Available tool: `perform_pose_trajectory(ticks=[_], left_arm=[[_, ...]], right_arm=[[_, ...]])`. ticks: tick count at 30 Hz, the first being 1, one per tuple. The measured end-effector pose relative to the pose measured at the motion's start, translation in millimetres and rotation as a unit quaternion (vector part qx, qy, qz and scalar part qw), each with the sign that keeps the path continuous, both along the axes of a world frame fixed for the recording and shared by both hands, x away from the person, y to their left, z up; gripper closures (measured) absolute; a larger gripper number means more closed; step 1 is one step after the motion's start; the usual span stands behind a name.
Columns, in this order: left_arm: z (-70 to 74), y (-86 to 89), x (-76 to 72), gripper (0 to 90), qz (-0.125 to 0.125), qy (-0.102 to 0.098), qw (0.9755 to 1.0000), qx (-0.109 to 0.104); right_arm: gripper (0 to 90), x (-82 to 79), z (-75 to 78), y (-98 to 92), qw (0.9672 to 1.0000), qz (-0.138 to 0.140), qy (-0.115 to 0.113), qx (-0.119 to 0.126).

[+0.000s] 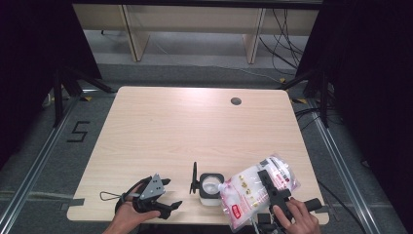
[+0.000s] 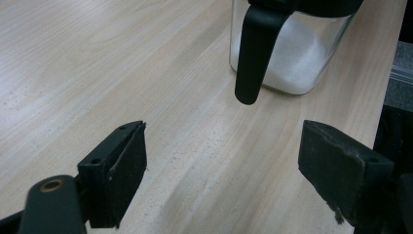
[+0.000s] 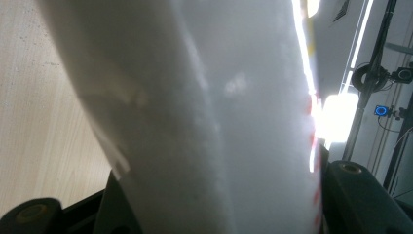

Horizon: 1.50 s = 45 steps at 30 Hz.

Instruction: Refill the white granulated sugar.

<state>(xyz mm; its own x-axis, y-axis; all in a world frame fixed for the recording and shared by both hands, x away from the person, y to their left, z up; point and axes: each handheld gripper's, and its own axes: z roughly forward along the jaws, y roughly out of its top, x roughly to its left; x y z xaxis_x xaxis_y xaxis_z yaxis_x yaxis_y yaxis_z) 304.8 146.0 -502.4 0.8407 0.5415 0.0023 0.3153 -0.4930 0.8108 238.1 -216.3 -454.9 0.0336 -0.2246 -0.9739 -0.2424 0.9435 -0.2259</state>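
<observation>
Right gripper [image 1: 269,183] clamped on tilted refill pouch [image 1: 255,187], spout at open glass jar [image 1: 211,185], left gripper [image 1: 163,195] open, resting on table [image 1: 195,126]

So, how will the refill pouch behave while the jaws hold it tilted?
The refill pouch is soft film, so it probably sags and bulges around the right gripper. The white powder inside likely shifts toward the spout, moving its weight. The glossy film may slip.

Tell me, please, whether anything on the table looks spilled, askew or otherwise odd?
Nothing looks spilled. The refill pouch is tilted, spout toward the open glass jar, held in the right gripper. The jar's lid stands open. The table around it looks clean.
</observation>
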Motion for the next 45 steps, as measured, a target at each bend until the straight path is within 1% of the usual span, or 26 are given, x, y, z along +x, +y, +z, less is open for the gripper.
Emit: perform_pose_trajectory(ticks=[1,2,4,5,8,9,13,16,17,18,19,20,22,23,24,26,28,29,30,33,35,36,39,40,42,45], left_arm=[[-0.2,-0.1,0.6,17.5,-0.001,-0.004,1.0000,-0.001],[0.0,0.0,0.3,17.6,-0.001,0.000,1.0000,0.001],[-0.6,-0.2,-0.3,17.5,0.002,-0.004,1.0000,0.004],[-1.5,-2.4,-1.5,17.5,0.006,0.000,0.9999,-0.011],[-0.8,-1.7,-0.4,17.5,0.004,-0.002,1.0000,-0.005],[-0.4,-0.3,0.1,17.6,0.001,-0.004,1.0000,0.005],[-0.3,-0.4,0.2,17.5,0.001,-0.004,1.0000,-0.003],[-0.8,-1.0,-1.1,17.6,0.005,-0.002,1.0000,0.000],[-0.9,-1.6,-1.6,17.6,0.005,0.000,1.0000,-0.006],[0.1,-0.2,-0.3,17.6,-0.001,-0.005,1.0000,0.001],[-0.6,-0.7,0.2,17.6,0.001,-0.005,1.0000,-0.005],[-0.1,-0.1,-0.1,17.6,0.002,-0.002,1.0000,-0.001],[-1.2,-0.9,-1.0,17.6,0.006,-0.002,1.0000,-0.006],[-0.6,-0.6,-0.4,17.6,0.003,-0.004,1.0000,-0.005],[0.0,0.6,0.8,17.6,0.002,-0.009,0.9999,0.005],[-0.6,-0.7,-0.1,17.6,0.003,-0.005,1.0000,-0.003],[-0.4,-0.7,-1.1,17.6,0.003,-0.003,1.0000,0.001],[-0.1,-0.2,-0.5,17.6,0.000,-0.005,1.0000,0.002],[-0.9,-0.7,0.3,17.6,0.001,-0.005,1.0000,-0.006],[-0.4,-0.1,-0.7,17.6,0.001,-0.002,1.0000,0.002],[0.0,0.1,0.0,17.6,0.000,-0.005,1.0000,0.001],[-0.9,-0.6,0.2,17.6,0.003,-0.006,1.0000,-0.005],[-0.5,-0.5,-1.0,17.6,0.004,-0.003,1.0000,0.002],[-0.3,0.0,-0.9,17.7,0.001,-0.004,1.0000,0.004],[-0.7,-0.7,0.0,17.7,0.002,-0.005,1.0000,-0.005],[0.2,0.4,-0.5,17.6,0.000,-0.004,1.0000,0.005]], right_arm=[[49.3,-0.1,-1.3,-0.4,1.0000,-0.002,0.004,0.006],[49.3,-0.1,-1.5,-0.4,1.0000,-0.002,0.005,0.005],[49.3,-0.2,-1.1,0.0,1.0000,-0.002,0.002,-0.002],[49.3,-0.7,-2.0,-0.3,1.0000,-0.005,0.003,0.002],[49.3,-0.5,-0.4,0.1,1.0000,0.002,0.000,-0.005],[49.3,-0.4,-0.9,0.0,1.0000,-0.001,0.002,-0.002],[49.3,-1.0,-1.3,0.0,1.0000,-0.003,0.001,-0.002],[49.4,-1.0,-1.6,0.4,1.0000,-0.005,0.003,-0.003],[49.4,-0.8,-0.1,0.9,0.9999,0.000,-0.001,-0.012],[49.4,-0.9,-0.2,0.8,0.9999,0.001,-0.002,-0.011],[49.4,-0.8,0.0,0.9,0.9999,0.001,-0.002,-0.011],[49.4,-1.0,-0.5,0.7,1.0000,-0.003,0.001,-0.007],[49.4,-1.0,-0.4,0.9,1.0000,-0.003,0.001,-0.009],[49.4,-0.9,0.2,1.1,0.9999,0.001,-0.002,-0.013],[49.4,-0.9,0.0,1.1,0.9999,0.001,-0.002,-0.012],[49.4,-1.1,-0.5,0.9,1.0000,-0.002,0.002,-0.009],[49.4,-1.2,0.4,1.2,0.9999,0.001,-0.002,-0.013],[49.5,-1.1,0.1,1.1,1.0000,0.002,-0.001,-0.008],[49.5,-1.0,0.7,0.9,0.9999,0.001,-0.002,-0.011],[49.5,-1.1,-0.5,0.2,1.0000,-0.005,0.002,-0.004],[49.5,-1.0,-0.7,0.1,1.0000,-0.004,0.002,-0.003],[49.5,-1.3,-0.6,0.1,1.0000,-0.004,0.001,-0.004],[49.5,-0.9,0.7,1.0,1.0000,0.001,-0.001,-0.010],[49.5,-0.9,-0.3,1.2,1.0000,0.001,0.002,-0.005],[49.5,-1.5,0.9,1.5,0.9999,0.001,-0.001,-0.013],[49.5,-1.4,0.2,1.4,1.0000,-0.003,0.001,-0.009]])
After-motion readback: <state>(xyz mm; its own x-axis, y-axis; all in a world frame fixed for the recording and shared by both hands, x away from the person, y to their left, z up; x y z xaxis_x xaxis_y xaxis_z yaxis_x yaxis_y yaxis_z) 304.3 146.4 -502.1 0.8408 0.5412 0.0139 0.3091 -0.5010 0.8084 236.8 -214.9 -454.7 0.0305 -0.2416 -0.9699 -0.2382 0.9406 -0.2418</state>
